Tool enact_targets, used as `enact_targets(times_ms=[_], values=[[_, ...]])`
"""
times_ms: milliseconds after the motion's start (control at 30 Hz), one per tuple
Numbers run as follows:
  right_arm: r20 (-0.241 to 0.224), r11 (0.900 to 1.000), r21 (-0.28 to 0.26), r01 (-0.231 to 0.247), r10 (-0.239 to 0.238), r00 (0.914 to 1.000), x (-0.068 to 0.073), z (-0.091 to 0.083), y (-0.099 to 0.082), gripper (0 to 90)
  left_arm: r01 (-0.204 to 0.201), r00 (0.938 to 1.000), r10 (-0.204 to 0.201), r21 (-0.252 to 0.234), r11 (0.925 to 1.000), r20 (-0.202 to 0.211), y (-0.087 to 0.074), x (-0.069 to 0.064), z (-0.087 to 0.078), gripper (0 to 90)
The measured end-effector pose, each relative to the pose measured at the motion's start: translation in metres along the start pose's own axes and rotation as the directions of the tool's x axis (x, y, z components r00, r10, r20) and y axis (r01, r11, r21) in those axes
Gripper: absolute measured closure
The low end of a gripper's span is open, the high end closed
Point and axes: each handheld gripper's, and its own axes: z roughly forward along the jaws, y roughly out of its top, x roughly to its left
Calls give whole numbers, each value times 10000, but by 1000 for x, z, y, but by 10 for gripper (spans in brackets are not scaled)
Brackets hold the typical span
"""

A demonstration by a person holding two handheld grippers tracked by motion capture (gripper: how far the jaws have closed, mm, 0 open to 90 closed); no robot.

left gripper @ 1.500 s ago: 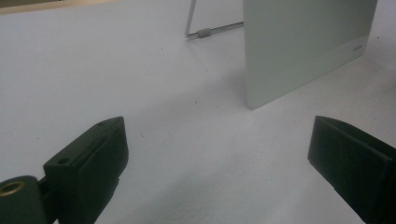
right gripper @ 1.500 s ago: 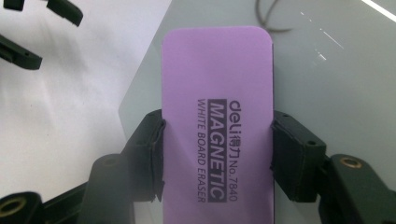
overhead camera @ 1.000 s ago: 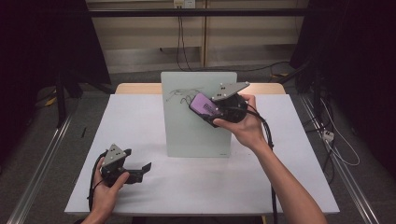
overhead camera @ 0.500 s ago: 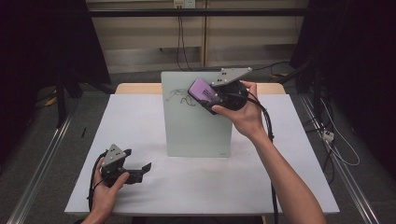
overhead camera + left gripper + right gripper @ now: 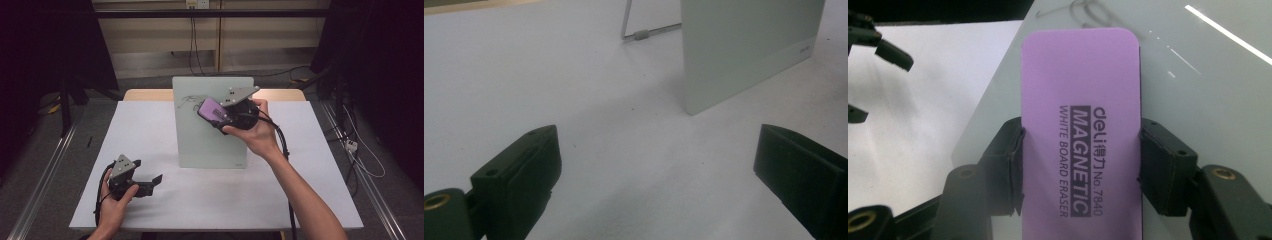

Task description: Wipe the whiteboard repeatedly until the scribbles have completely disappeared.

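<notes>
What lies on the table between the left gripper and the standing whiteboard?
Nothing: in the left gripper view, bare white table runs from the open left gripper to the whiteboard.

White table (image 5: 145,130) mid-frame, bare top. Wood strip (image 5: 147,95) along its far edge. Grey floor (image 5: 145,80) around it. 2 metal rails on the floor: 1 lower left (image 5: 42,187), 1 lower right (image 5: 372,195). Wall socket (image 5: 196,4) top centre, black cables (image 5: 192,35) hanging down from it. White cable (image 5: 367,162) loops on the floor at right, small white plug (image 5: 351,146) near it. Black stand leg (image 5: 65,105) at left. Dark curtains upper left (image 5: 45,45) and upper right (image 5: 380,50).
</notes>
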Motion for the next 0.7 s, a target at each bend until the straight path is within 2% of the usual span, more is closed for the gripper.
enact_targets(times_ms=[500, 700], values=[[-848, 9978, 606, 271, -220, 9962, 23, 26, -17, 420, -10, 10000, 10, -8, 10000, -14, 0, 0, 0, 51], [-946, 9971, 693, 319, -253, 9952, 27, 30, -18, 420, 5, 10000, -5, -1, 10000, -19, 0, 0, 0, 51]])
